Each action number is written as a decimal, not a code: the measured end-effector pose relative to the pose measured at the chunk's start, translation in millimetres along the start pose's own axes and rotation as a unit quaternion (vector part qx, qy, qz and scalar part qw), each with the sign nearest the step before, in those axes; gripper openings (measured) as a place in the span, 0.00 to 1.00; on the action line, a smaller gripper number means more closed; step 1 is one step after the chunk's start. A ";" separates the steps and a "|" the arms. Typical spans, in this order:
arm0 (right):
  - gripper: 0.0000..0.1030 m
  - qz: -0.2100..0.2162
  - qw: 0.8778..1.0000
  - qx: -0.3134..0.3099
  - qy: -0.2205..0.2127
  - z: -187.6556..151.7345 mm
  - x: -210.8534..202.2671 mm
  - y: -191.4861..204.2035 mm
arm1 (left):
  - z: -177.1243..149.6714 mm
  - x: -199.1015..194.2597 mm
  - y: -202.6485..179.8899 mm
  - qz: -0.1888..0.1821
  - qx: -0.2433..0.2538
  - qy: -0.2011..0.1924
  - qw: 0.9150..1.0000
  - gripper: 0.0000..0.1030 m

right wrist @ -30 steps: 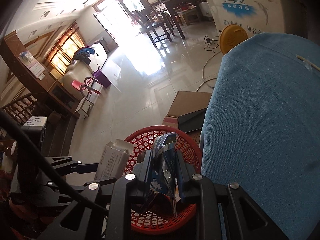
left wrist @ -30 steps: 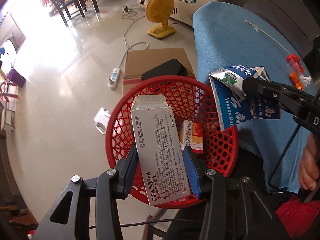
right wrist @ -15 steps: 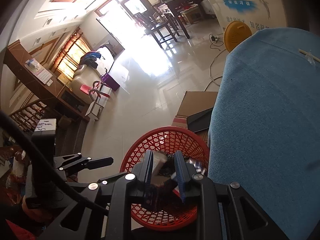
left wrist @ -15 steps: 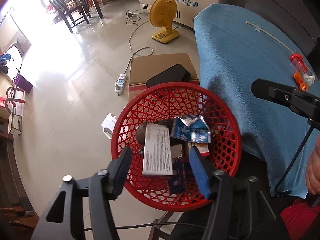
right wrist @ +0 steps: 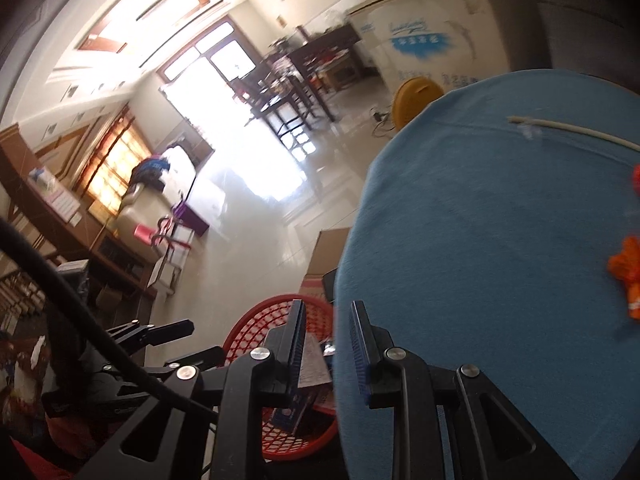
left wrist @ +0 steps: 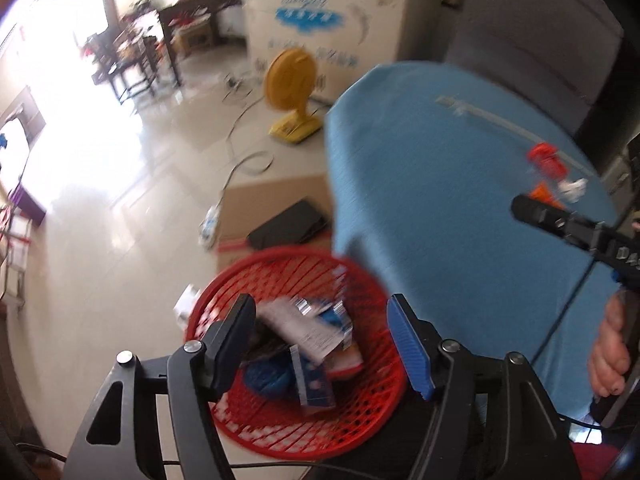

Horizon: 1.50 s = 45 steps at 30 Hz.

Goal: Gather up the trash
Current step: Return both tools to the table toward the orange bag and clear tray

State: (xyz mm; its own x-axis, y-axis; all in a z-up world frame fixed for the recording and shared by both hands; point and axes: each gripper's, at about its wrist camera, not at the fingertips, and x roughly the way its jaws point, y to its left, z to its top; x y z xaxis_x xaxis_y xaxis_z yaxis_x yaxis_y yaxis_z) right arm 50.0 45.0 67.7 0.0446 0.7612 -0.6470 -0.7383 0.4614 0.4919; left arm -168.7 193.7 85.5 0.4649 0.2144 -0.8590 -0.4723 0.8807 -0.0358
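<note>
A red mesh basket (left wrist: 360, 280) stands on the floor beside the blue-covered table (left wrist: 460, 208). It holds a white medicine box (left wrist: 304, 328), a blue and silver wrapper (left wrist: 332, 312) and other trash. My left gripper (left wrist: 324, 340) is open and empty above the basket. My right gripper (right wrist: 326, 352) is open and empty over the table's edge, with the basket (right wrist: 256, 328) below it. Orange and red trash (left wrist: 548, 164) and a long white straw (left wrist: 500, 124) lie on the table. The orange scrap (right wrist: 628, 268) and the straw (right wrist: 576, 132) also show in the right wrist view.
A flat cardboard box (left wrist: 276, 208) with a dark tablet (left wrist: 288, 232) on it lies behind the basket. A yellow fan (left wrist: 292, 92), a power strip (left wrist: 210, 224) and cables are on the tiled floor. A white chest freezer (left wrist: 328, 20) stands behind.
My left gripper let the white medicine box fall into the basket, and my right gripper let the blue wrapper fall in. Both grippers have since lifted and swung toward the table.
</note>
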 end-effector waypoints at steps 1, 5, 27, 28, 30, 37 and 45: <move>0.25 -0.008 1.000 0.006 -0.009 0.6 -8.3 -5.6 | 3.6 -3.8 -8.0 -0.006 0.008 -0.012 1.000 0.67; 0.25 -0.036 0.998 0.029 -0.044 -2.0 -43.2 -26.7 | 17.8 -17.2 -43.8 -0.027 0.044 -0.049 0.997 0.76; 0.77 -0.219 0.929 0.205 -0.217 -119.9 -227.0 -156.4 | 22.4 -8.2 -205.0 -0.113 0.169 -0.022 0.979 0.80; 0.77 -0.230 0.925 0.208 -0.222 -122.6 -231.8 -158.7 | 15.6 -2.9 -208.8 -0.121 0.172 -0.007 0.978 0.80; 0.76 -0.239 0.920 0.212 -0.228 -128.6 -238.9 -161.9 | 8.1 6.1 -216.6 -0.132 0.182 0.023 0.974 0.80; 0.76 -0.249 0.914 0.230 -0.222 -143.6 -243.3 -175.1 | 33.1 18.2 -232.3 -0.117 0.154 -0.007 0.981 0.80; 0.76 -0.248 0.905 0.254 -0.236 -156.3 -255.4 -182.8 | 68.8 74.2 -279.1 -0.110 0.158 0.005 0.981 0.80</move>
State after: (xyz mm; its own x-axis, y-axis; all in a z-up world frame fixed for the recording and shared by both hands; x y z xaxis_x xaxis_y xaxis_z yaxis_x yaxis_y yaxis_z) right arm 68.5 -304.9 52.0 0.6566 0.4568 -0.6001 -0.1491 0.8586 0.4904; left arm 49.2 -7.2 66.9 0.5217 0.0022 -0.8531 -0.1055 0.9925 -0.0620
